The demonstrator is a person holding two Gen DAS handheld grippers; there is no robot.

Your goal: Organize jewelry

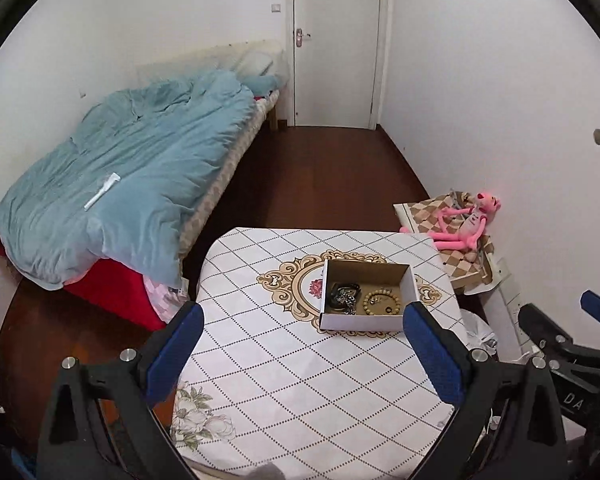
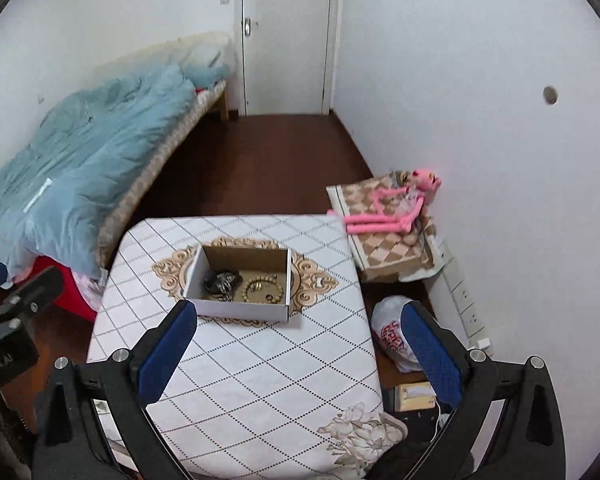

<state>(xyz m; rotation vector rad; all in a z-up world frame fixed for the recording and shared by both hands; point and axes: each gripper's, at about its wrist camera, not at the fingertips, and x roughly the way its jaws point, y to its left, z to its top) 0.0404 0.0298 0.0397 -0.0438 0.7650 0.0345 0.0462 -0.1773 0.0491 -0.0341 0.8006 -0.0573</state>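
A small open cardboard box stands on the table with the diamond-patterned cloth; it also shows in the right wrist view. Inside lie a dark metal chain piece on the left and a beaded bracelet on the right. My left gripper is open and empty, above the table's near part, short of the box. My right gripper is open and empty, near the table's right edge. Each gripper shows at the edge of the other's view.
A bed with a blue quilt stands left of the table. A pink plush toy lies on a checkered cushion at the right wall. A plastic bag sits on the floor to the table's right. A door is at the back.
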